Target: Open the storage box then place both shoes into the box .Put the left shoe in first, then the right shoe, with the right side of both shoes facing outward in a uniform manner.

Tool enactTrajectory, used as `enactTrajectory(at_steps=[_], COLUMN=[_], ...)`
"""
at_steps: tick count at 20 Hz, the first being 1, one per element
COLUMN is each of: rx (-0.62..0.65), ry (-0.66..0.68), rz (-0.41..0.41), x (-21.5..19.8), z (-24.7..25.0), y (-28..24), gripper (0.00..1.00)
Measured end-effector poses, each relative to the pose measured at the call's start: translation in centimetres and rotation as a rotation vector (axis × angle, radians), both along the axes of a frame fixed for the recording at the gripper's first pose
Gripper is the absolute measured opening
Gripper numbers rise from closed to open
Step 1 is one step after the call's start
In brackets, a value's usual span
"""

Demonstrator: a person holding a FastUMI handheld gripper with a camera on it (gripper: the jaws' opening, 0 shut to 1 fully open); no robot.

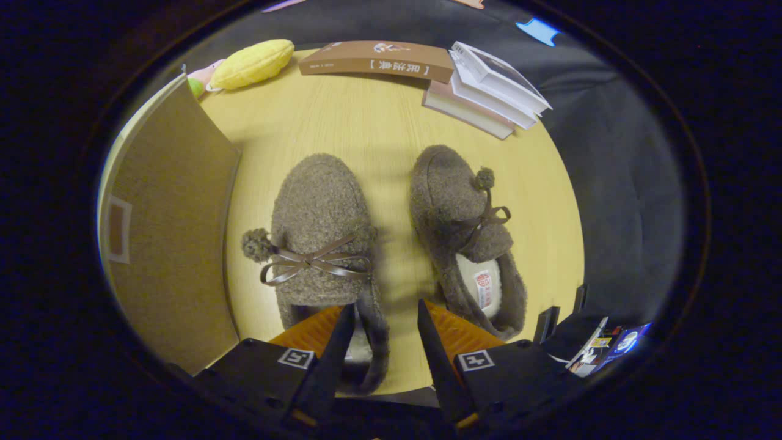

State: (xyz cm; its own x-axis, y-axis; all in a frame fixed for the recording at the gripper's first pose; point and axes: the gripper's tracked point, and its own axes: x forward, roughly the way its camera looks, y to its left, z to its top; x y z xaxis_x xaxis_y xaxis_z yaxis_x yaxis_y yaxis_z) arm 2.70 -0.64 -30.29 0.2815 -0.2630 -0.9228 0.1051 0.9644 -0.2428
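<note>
Two fuzzy brown slippers with ribbon bows and pom-poms lie side by side on the wooden table (pixel 379 122), toes pointing away from me. My gripper (pixel 386 308) is open and low over the heel of the left shoe (pixel 317 226). One finger sits inside the shoe's opening and the other just outside, so the shoe's right heel wall lies between them with some gap. The right shoe (pixel 464 226) lies just right of the fingers, its pale lining showing. The brown storage box (pixel 171 214) stands to the left of the left shoe, its flat face shut.
A yellow plush toy (pixel 253 62) lies at the far left of the table. Beyond the shoes are a brown book (pixel 376 60) and a stack of books (pixel 489 91). The table's right edge drops off to black cloth.
</note>
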Motion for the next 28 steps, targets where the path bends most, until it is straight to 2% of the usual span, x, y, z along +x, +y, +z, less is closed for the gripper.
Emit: enactTrajectory(at_steps=[4,8,10,13,19,24,28], rx=[0.034,0.108,0.086,0.048,0.035,0.02,0.043], ry=[0.013,0.026,0.051,0.072,0.052,0.035,-0.02], rz=[-0.028,0.005,0.045,0.083,0.055,0.062,0.015], x=[-0.2,-0.1,0.0,-0.1,-0.1,-0.8,-1.3], z=[-0.5,-1.0,-1.4,-1.2,-1.3,-0.5,1.5], y=[-0.3,1.5,2.0,2.1,2.2,2.3,3.3], gripper=[0.61,0.29,0.13,0.13,0.04,0.03,0.03])
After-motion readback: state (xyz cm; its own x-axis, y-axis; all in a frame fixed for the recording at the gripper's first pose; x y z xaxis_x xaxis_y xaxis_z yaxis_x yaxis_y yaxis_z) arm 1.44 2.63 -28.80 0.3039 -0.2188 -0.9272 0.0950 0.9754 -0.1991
